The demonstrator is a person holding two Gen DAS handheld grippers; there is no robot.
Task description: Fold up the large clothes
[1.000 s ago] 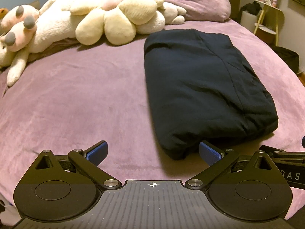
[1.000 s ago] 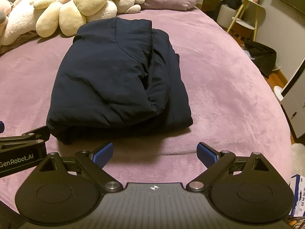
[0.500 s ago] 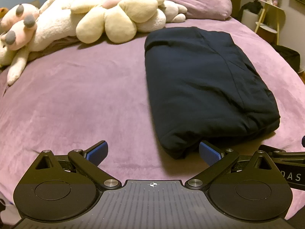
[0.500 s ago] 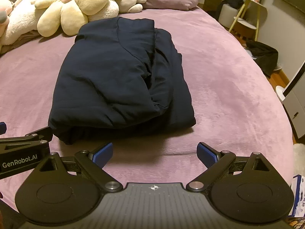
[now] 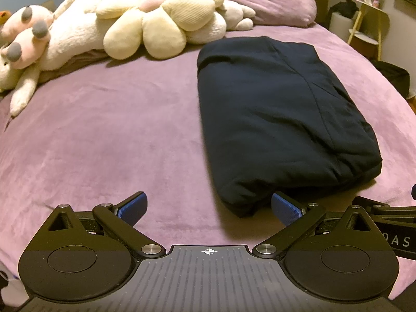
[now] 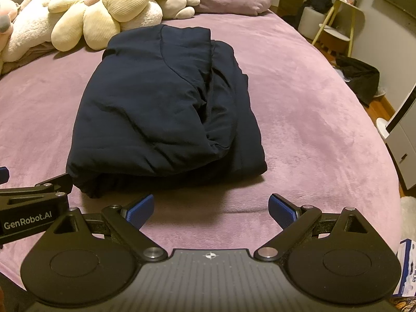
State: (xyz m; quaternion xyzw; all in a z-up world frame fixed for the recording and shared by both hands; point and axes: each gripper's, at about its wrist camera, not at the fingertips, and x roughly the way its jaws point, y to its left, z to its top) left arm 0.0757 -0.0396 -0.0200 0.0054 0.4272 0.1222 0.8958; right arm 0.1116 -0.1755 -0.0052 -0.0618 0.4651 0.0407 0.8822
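Dark garment sits folded into a thick bundle mid-bed; both grippers hover just short of it, jaws spread, empty. Folding looks nearly finished.

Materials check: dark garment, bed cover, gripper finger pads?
Dark garment: navy, matte woven fabric, likely padded; puffy edges, soft creases. Bed cover: mauve plush, probably fleece or velvet; short nap with shading streaks. Finger pads: blue, finely ribbed, probably rubber or textured plastic, on black arms.
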